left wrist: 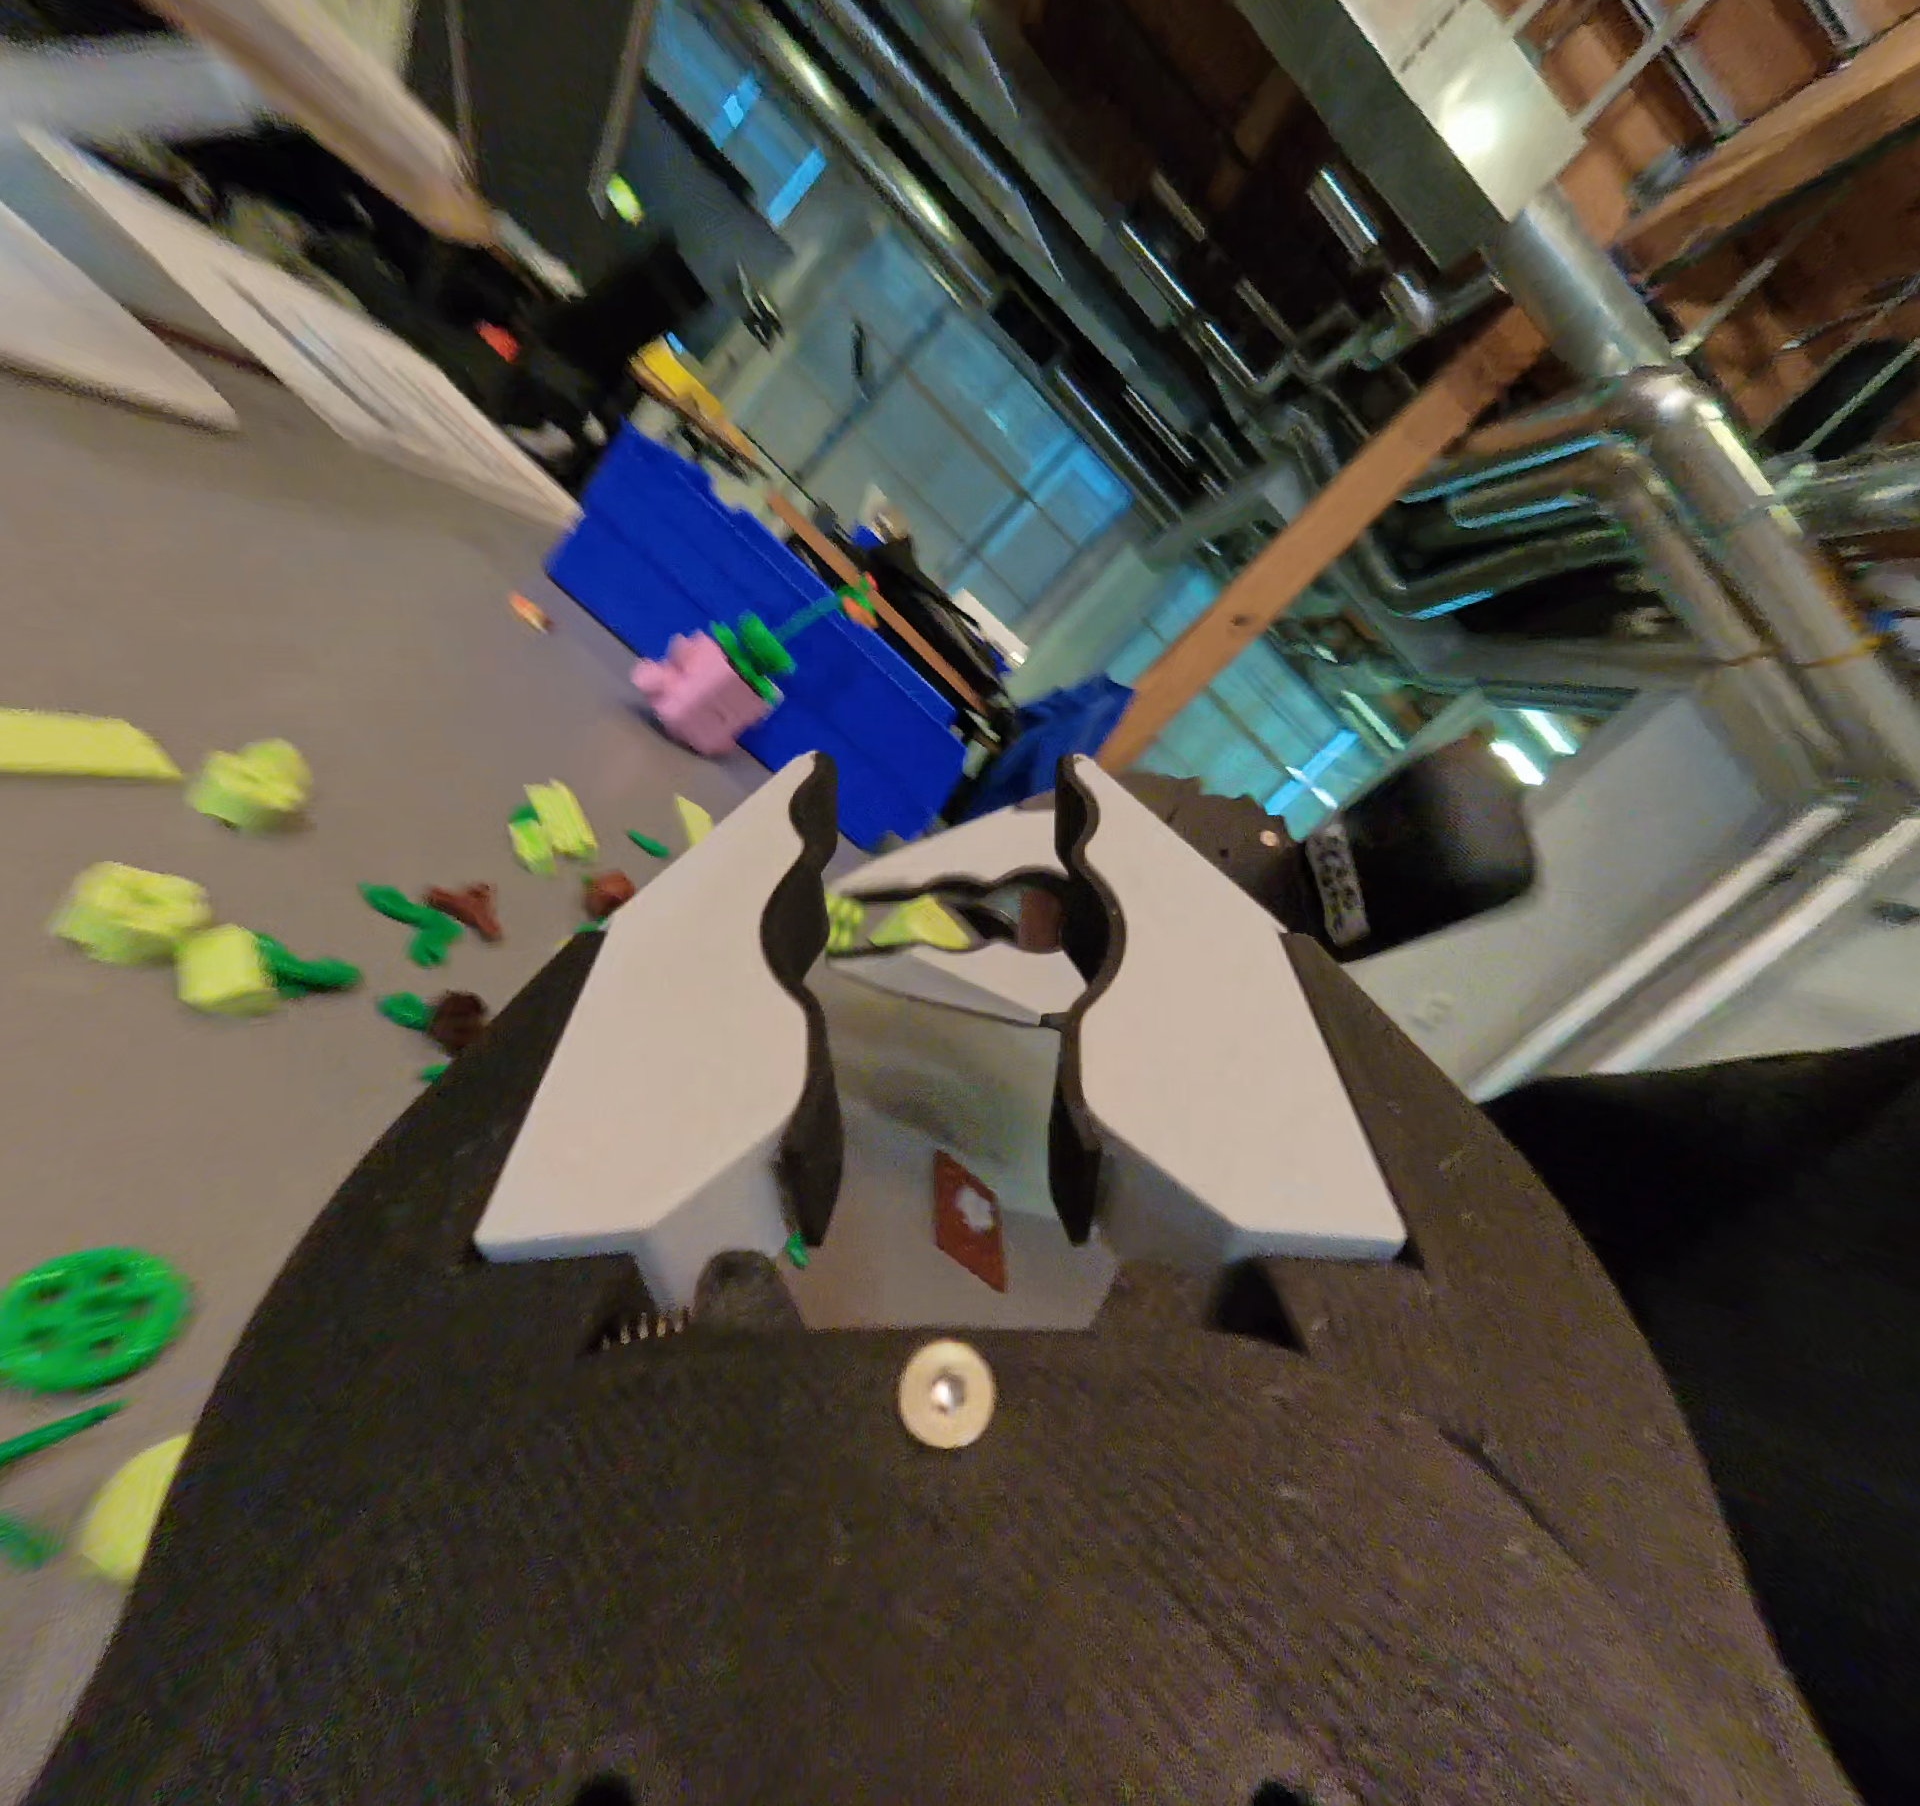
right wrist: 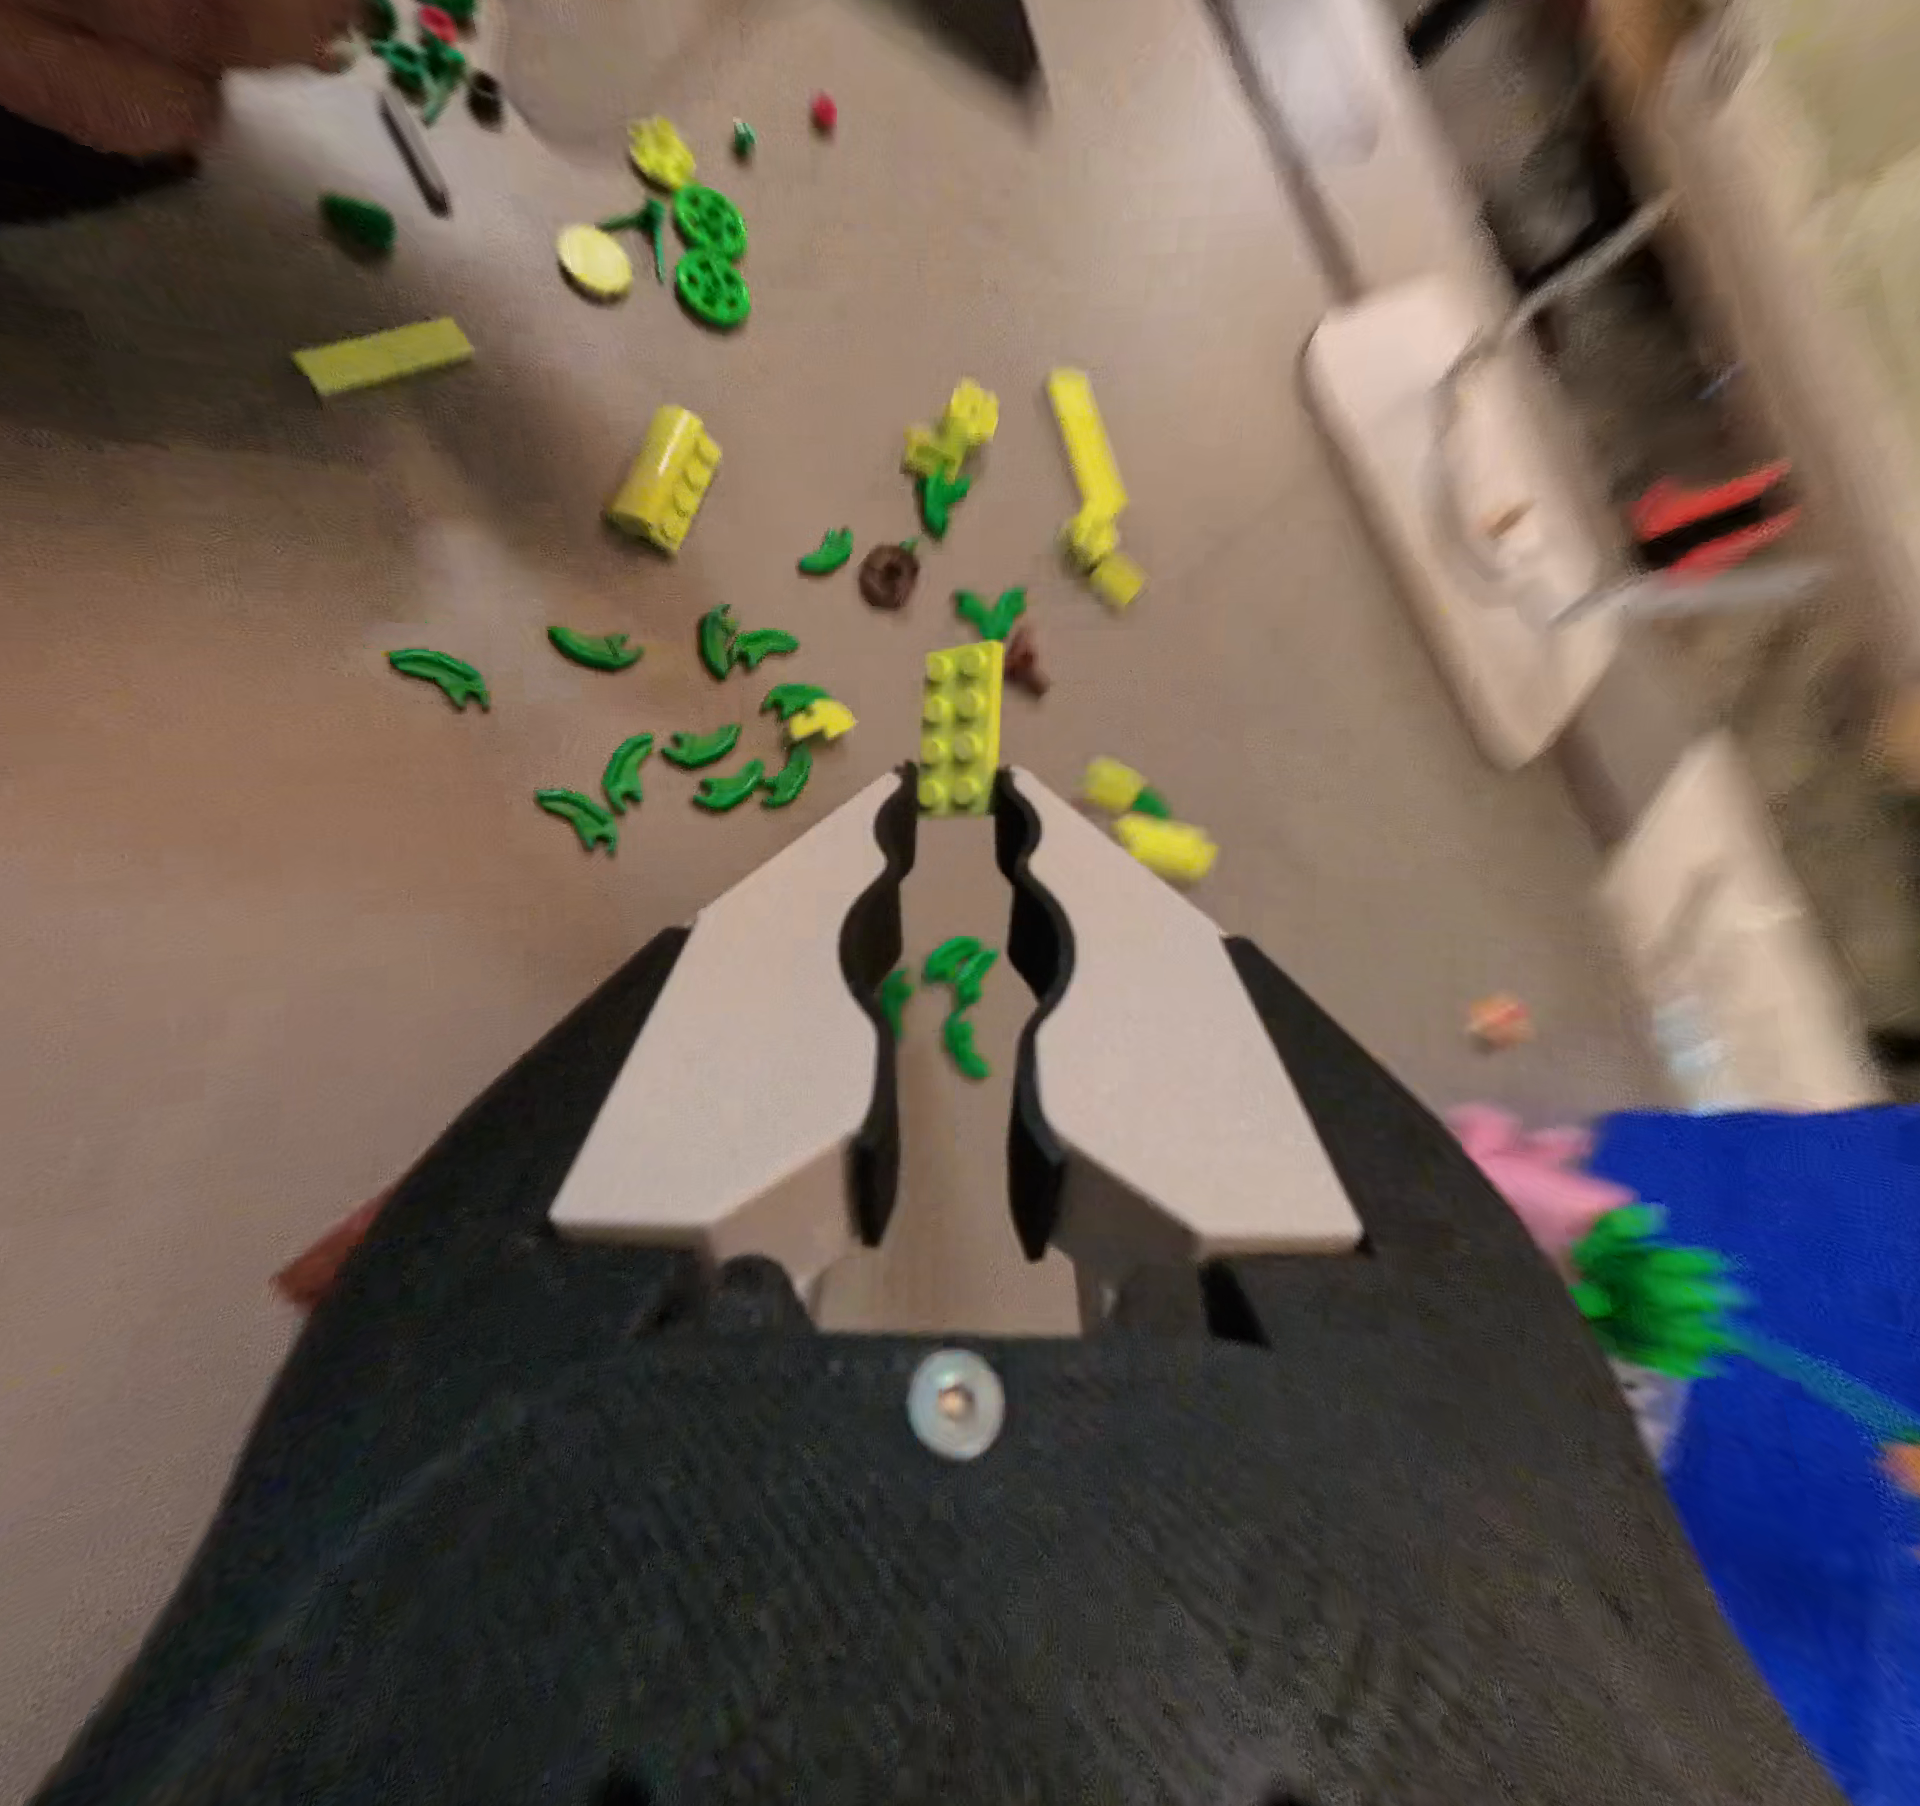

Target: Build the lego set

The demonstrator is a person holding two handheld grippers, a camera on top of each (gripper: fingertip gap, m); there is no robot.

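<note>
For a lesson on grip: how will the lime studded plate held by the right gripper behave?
The lime studded plate looks rigid and probably light. The right gripper pinches only its near end, so it might pivot if bumped. Smooth edges could slip.

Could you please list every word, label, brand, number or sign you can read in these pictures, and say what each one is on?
None can be read.
White panel, far left: faint marks, too blurred to read.
Brown tag behind the left gripper fingers: only a pale shape, no letters.
Lime plate in the right gripper: bare studs, any embossing too small to tell.
</note>
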